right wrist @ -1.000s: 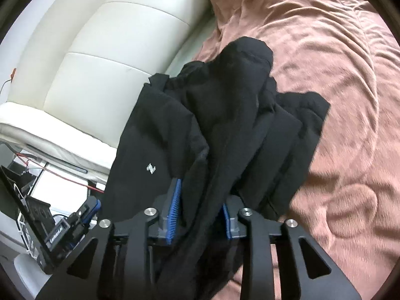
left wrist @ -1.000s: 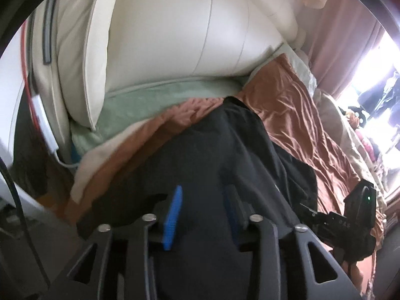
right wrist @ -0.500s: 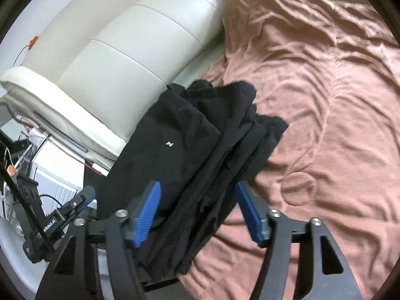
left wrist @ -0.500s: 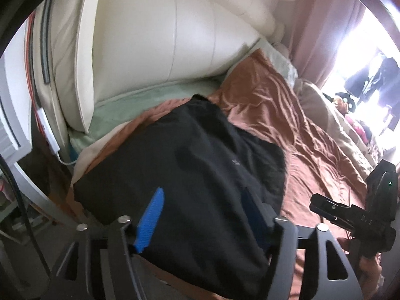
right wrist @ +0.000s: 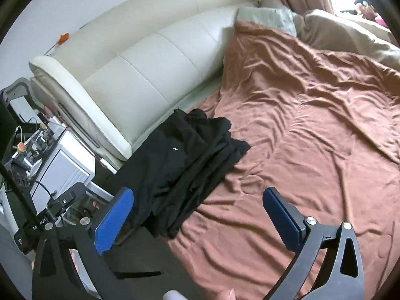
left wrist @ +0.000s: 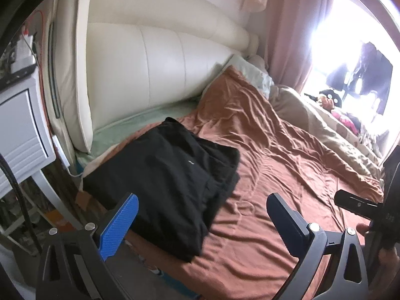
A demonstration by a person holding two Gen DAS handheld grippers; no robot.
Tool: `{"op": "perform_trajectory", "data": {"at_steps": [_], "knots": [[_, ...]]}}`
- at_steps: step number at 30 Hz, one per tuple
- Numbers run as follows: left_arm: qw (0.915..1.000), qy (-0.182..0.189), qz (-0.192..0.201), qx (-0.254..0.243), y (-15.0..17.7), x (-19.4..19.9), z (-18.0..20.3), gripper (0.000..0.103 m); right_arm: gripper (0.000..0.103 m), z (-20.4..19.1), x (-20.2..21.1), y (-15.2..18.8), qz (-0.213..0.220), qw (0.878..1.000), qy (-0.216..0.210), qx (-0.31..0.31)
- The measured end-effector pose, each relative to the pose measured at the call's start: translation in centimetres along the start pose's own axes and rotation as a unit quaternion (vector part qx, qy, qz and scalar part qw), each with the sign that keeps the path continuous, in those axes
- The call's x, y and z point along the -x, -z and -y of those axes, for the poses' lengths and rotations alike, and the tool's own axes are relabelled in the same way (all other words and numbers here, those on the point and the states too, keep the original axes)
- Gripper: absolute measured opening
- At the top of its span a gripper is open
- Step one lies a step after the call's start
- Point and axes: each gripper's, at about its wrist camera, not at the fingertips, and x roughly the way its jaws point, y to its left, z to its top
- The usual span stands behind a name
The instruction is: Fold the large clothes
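Black garment (left wrist: 170,182), folded into a thick rectangular bundle, lies on the near corner of a bed, its layered edges fanned out toward the middle of the mattress and a small white logo (right wrist: 174,148) showing on its top panel. Nearest each lens, both pairs of tongs hang above the bed with jaws opening wide and nothing between them: the left tongs (left wrist: 200,221) frame the bundle's near end and bare blanket, and the right tongs (right wrist: 197,218) hover over the bundle's lower edge, clear of the cloth. Blue ribbed pads (left wrist: 119,226) face inward on each pair. In the left wrist view, the right tongs' black body and the fingers of a hand (left wrist: 382,247) holding it show at the right edge. A fingertip (right wrist: 226,293) shows at the bottom of the right wrist view. Under the garment, a rumpled rust-brown blanket (right wrist: 312,130) covers most of the bed, with pale green sheet (left wrist: 150,117) exposed along the head end. A white bedside cabinet (right wrist: 62,172) stands just beside the bed's corner, cluttered with cables on top. Behind the garment rises a cream padded headboard (right wrist: 150,67). Farther off lie a pale pillow (right wrist: 267,17) and a beige duvet (left wrist: 332,135), then pink curtains (left wrist: 290,40) beside a glaring window (left wrist: 332,37).
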Motion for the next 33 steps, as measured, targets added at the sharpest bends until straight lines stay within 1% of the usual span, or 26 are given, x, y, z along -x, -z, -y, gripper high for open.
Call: {"op": "perform_trajectory", "data": {"at_steps": [3,4,11,16,22,24,25,33], "knots": [[0.9999,0.001,0.006,-0.011,0.8,1.7,1.4,0.103,0.103,-0.2,3.4,1.4,0.006,1.0,0.001,0.011],[0.9999,0.002,0.007,-0.015,1.1,2.3,2.0,0.103,0.103,-0.1,3.9,1.6,0.008,1.0,0.003,0.014],[0.999,0.006,0.018,-0.041,3.1,6.0,5.5,0.103,0.103,1.0,10.4,4.4,0.025,0.999,0.013,0.02],[0.997,0.023,0.028,-0.069,4.6,8.7,8.2,0.103,0.103,2.0,14.4,6.6,0.043,0.999,0.026,0.019],[0.9935,0.058,0.038,-0.09,7.0,11.2,11.2,0.103,0.103,2.7,19.9,10.5,0.075,0.995,0.058,0.021],[0.992,0.068,0.038,-0.1,7.9,11.9,12.0,0.103,0.103,2.6,22.1,12.2,0.088,0.992,0.089,0.02],[0.9915,0.072,0.037,-0.102,8.3,12.1,12.2,0.103,0.103,2.5,22.9,12.9,0.091,0.991,0.098,0.02],[0.9853,0.099,0.046,-0.131,13.1,16.1,14.2,0.103,0.103,-0.5,28.5,18.4,0.112,0.984,0.135,0.033]]}}
